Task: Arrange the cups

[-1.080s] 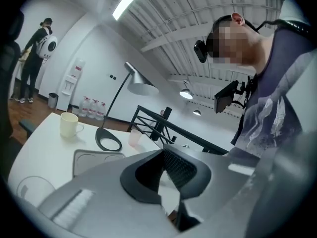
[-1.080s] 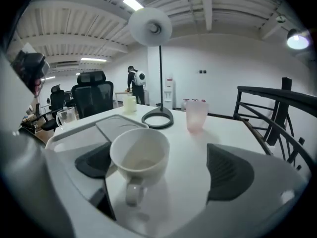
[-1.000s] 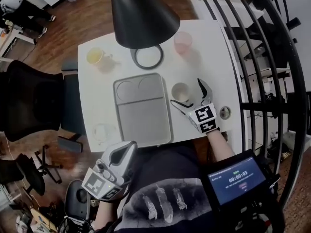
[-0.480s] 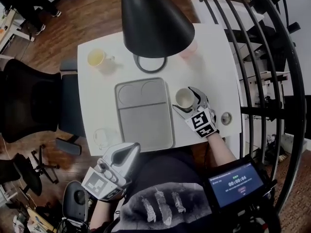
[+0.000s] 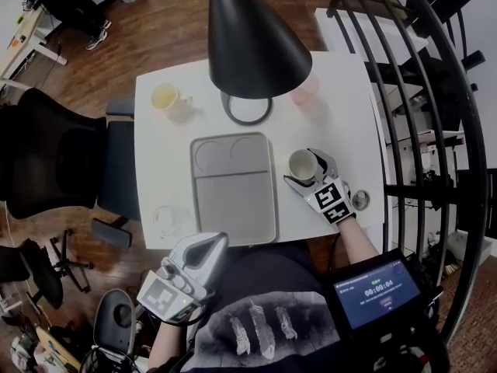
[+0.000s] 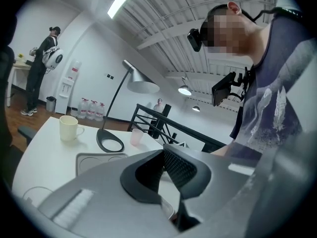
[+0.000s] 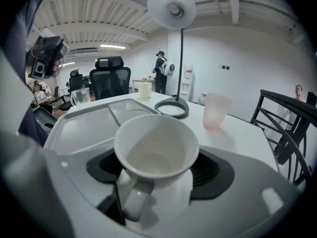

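A white cup (image 5: 300, 163) (image 7: 156, 150) stands on the white table (image 5: 167, 162), just right of the grey tray (image 5: 233, 200) (image 7: 89, 128). My right gripper (image 5: 305, 169) (image 7: 157, 175) has just been closing on this cup, and its pads now sit against both sides of it, handle toward me. The left gripper (image 5: 206, 245) (image 6: 163, 155) hangs shut and empty off the table's near edge. A yellow mug (image 5: 165, 97) (image 6: 69, 128) is at the far left. A pink cup (image 5: 307, 93) (image 7: 216, 110) shows half hidden behind the lamp shade. A clear glass mug (image 5: 167, 217) (image 7: 80, 97) stands near left.
A black lamp shade (image 5: 252, 37) hangs over the table's far middle, and its ring base (image 5: 247, 109) (image 7: 172, 108) lies beyond the tray. A small round object (image 5: 362, 200) lies by the right edge. Black railing (image 5: 435, 130) borders the right; a black chair (image 5: 46, 154) stands left.
The right gripper's wide jaws have come in around the white cup and narrowed onto it, with a slight roll. The left gripper has stayed put.
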Demonstrator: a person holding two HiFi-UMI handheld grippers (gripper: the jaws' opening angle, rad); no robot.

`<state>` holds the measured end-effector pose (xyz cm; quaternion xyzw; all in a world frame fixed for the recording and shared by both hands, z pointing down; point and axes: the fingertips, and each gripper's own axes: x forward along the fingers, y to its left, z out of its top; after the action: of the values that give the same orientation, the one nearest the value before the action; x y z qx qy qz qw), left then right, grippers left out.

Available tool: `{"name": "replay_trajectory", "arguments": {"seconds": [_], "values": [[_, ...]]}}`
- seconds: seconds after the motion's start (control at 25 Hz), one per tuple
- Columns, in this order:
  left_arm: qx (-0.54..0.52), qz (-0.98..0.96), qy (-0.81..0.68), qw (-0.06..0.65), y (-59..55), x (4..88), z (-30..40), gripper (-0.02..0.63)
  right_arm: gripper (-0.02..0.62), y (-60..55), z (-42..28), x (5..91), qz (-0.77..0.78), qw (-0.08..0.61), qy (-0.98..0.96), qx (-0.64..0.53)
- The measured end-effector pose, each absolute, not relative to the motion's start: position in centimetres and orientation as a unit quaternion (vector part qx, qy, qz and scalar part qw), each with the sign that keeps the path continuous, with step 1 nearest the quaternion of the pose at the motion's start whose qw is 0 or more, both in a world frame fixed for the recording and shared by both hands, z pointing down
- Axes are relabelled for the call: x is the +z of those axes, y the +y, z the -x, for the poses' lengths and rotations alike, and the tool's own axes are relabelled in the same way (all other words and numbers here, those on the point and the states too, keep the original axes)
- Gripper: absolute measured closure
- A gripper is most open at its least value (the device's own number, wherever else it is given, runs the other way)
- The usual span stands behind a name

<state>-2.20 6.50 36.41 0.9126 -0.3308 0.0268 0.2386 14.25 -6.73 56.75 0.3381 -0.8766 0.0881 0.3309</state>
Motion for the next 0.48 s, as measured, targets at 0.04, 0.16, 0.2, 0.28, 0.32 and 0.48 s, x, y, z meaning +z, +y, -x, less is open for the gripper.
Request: {"name": "replay_trajectory", "arguments": {"seconds": [0.04, 0.16, 0.2, 0.28, 0.32, 0.48], "values": [[0.026, -0.912, -0.332, 0.237, 6.6, 36.4, 2.1, 0.591, 0.189, -6.8, -14.8, 56.6, -0.339, 0.33, -0.876, 0.09], [0.026, -0.915, -0.331, 0.228, 7.0, 36.5, 1.7, 0.591, 0.189, -7.1, -16.2, 55.2, -0.348, 0.318, -0.877, 0.093], [0.025, -0.915, -0.332, 0.227, 7.0, 36.4, 1.5, 0.591, 0.189, -7.3, -16.5, 54.4, -0.351, 0.312, -0.878, 0.091], [0.019, -0.913, -0.335, 0.231, 6.8, 36.0, 1.3, 0.591, 0.189, -7.9, -16.7, 52.4, -0.352, 0.301, -0.883, 0.076], [0.017, -0.913, -0.336, 0.231, 6.7, 35.9, 1.3, 0.591, 0.189, -8.3, -16.5, 51.2, -0.35, 0.295, -0.887, 0.065], [0.012, -0.912, -0.342, 0.225, 6.7, 35.9, 2.0, 0.591, 0.189, -9.8, -14.3, 46.4, -0.316, 0.275, -0.908, 0.017]]}}
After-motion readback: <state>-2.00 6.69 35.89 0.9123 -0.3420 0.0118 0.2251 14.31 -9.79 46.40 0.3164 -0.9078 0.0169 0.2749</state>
